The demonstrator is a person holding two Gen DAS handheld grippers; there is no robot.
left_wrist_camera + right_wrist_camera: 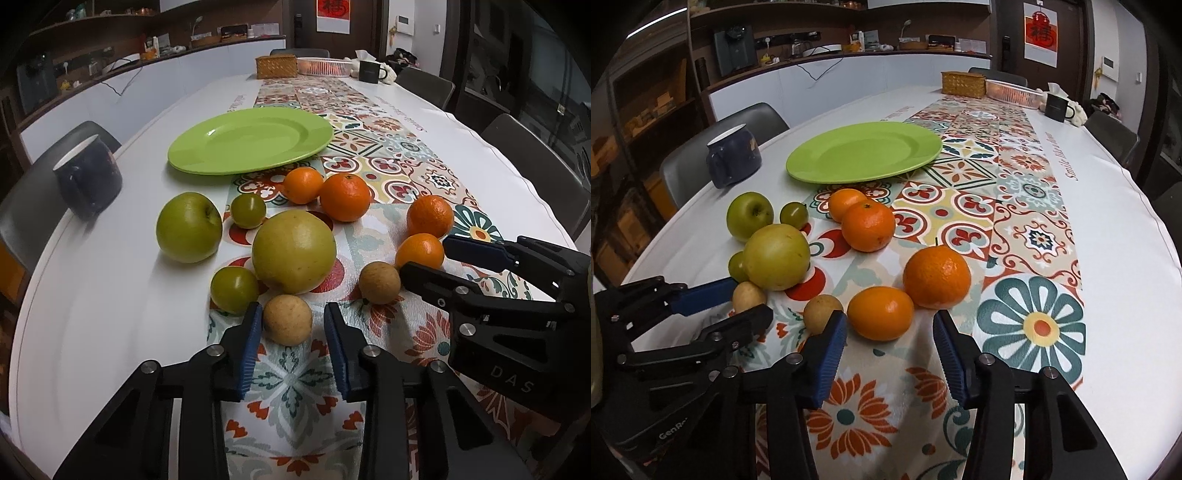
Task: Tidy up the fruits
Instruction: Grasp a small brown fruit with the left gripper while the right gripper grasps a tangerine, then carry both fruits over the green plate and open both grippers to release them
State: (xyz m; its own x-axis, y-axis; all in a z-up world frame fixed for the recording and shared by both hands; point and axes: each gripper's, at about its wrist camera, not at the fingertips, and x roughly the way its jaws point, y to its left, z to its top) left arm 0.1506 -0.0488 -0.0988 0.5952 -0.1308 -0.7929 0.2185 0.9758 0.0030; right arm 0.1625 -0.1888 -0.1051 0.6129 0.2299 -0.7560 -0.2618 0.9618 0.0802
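Left hand-held gripper (293,325): jaws apart, straddling a small tan fruit (287,319) on the worktop (110,295), not clamped. Right hand-held gripper (890,332): jaws apart, nearest orange (880,313) just ahead between the tips, untouched. Remaining fruits lie loose on the patterned runner (369,155). Green plate (251,140) sits beyond them, bare.

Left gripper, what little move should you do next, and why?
Probably ease forward and close on the small tan fruit. The left gripper is open, with that fruit just ahead between its fingers, and the green plate holds no fruit yet.
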